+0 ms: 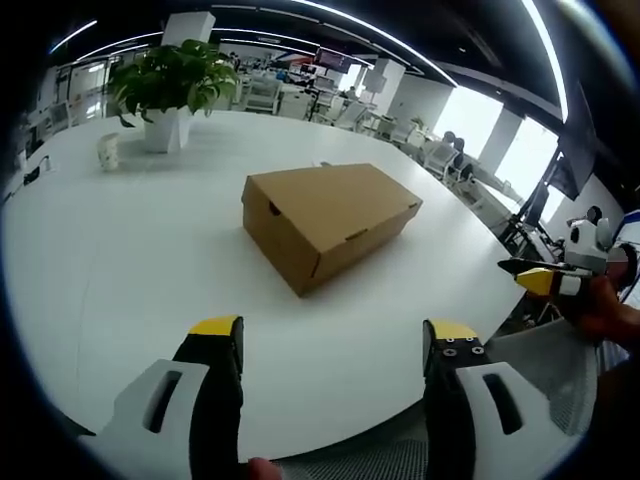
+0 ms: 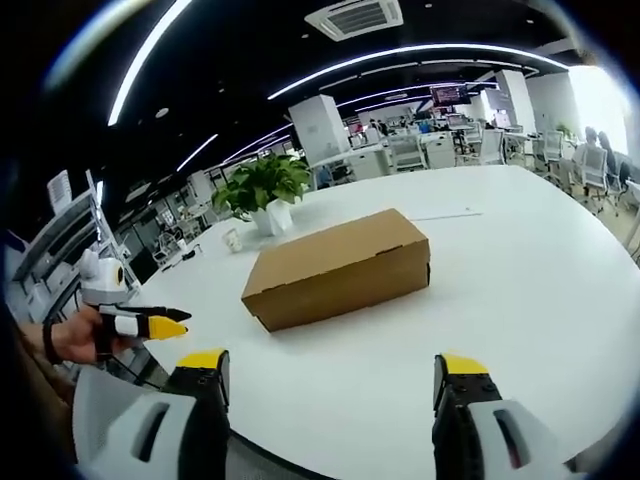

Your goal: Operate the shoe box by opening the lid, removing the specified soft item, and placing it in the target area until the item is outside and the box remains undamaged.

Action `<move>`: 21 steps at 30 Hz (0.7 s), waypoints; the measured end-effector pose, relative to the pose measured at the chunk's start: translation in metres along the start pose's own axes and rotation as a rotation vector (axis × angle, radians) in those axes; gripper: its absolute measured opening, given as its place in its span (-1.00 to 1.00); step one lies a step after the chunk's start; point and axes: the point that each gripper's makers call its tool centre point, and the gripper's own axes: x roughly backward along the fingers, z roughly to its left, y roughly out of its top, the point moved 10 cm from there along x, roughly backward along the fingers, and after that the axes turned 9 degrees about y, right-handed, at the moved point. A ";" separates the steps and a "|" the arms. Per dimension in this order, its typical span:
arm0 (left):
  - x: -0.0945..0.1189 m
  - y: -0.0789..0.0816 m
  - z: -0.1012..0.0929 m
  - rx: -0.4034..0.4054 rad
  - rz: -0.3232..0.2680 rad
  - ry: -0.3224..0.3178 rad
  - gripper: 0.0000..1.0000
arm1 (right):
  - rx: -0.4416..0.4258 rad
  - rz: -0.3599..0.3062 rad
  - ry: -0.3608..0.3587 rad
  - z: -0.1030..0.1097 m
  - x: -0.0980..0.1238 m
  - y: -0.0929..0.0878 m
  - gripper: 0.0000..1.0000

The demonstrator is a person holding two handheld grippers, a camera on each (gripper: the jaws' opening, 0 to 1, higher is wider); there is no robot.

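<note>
A closed brown cardboard shoe box [image 1: 325,215] lies on the white table [image 1: 120,260], lid down, with nothing of its contents showing. My left gripper [image 1: 333,328] hovers open over the near table edge, well short of the box. In the right gripper view the same box [image 2: 340,265] lies ahead, and my right gripper [image 2: 334,362] stands open above the table's rim [image 2: 520,270], empty. The right gripper [image 1: 512,268] also appears at the right of the left gripper view, held by a hand. At the left of the right gripper view the left gripper [image 2: 178,322] is seen side-on.
A potted green plant [image 1: 170,85] in a white pot stands beyond the box, with a small white object [image 1: 108,150] beside it. Office chairs [image 1: 440,150] and desks ring the far side. A grey mesh chair [image 1: 545,365] sits near the table edge.
</note>
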 end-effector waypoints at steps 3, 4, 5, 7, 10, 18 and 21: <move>-0.004 0.003 -0.001 -0.002 0.002 -0.001 0.45 | 0.009 -0.002 0.000 -0.008 -0.002 0.009 0.66; -0.005 0.004 -0.002 -0.002 0.003 -0.003 0.45 | 0.010 -0.003 0.000 -0.010 -0.003 0.011 0.65; -0.007 0.006 -0.003 -0.006 0.003 -0.005 0.44 | 0.012 -0.005 0.000 -0.014 -0.005 0.015 0.65; -0.010 0.010 -0.005 -0.014 0.002 -0.008 0.43 | 0.024 0.001 0.007 -0.020 -0.010 0.019 0.65; -0.018 0.016 -0.006 -0.014 -0.001 -0.017 0.43 | 0.046 0.011 0.018 -0.030 -0.017 0.027 0.64; -0.042 0.026 -0.002 -0.046 0.015 -0.020 0.42 | 0.095 0.071 0.050 -0.056 -0.041 0.042 0.64; -0.050 0.027 -0.003 -0.066 0.024 -0.024 0.42 | 0.108 0.082 0.064 -0.063 -0.051 0.048 0.64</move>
